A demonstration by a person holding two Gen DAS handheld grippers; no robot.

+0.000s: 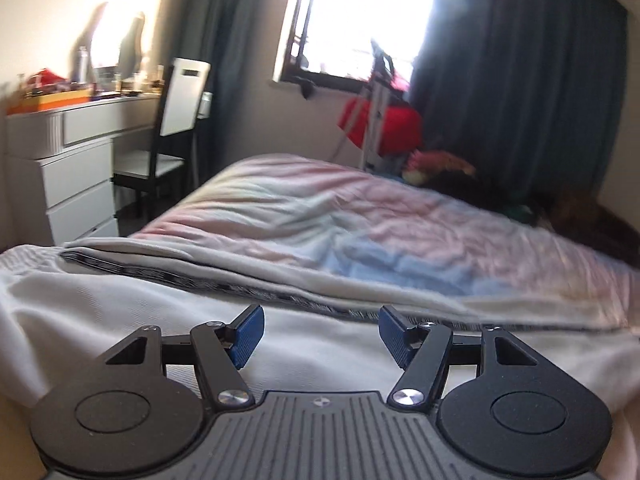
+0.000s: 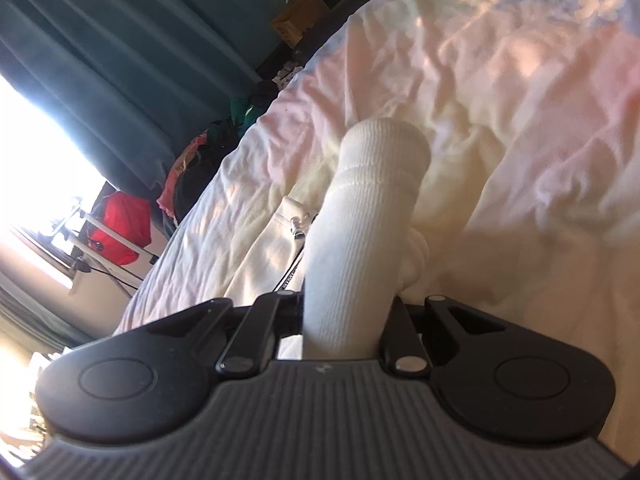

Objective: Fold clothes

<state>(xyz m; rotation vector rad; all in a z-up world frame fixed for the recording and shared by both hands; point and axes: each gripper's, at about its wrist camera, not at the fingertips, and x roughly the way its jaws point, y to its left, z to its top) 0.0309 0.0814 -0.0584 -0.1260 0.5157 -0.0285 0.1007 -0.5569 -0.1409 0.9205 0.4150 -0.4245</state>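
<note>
While the garment lies only partly gathered, these points matter:

Right gripper: jaws clamped on a ribbed white cuff that stands up between them.

Left gripper: jaws wide, holding nothing, low over the white garment.

Garment place: spread on the bed, near edge, over a pastel cover.

Risk: the cuff looks thick and springy; a shallow bite could let it slip out mid-fold, I judge.

Risk: the metal zip pull just beside the cuff may snag the fingers.

Textures: cuff ribbed, knit; body soft and fleecy; cover crumpled, thin; a dark patterned band runs along the garment's edge.
</note>
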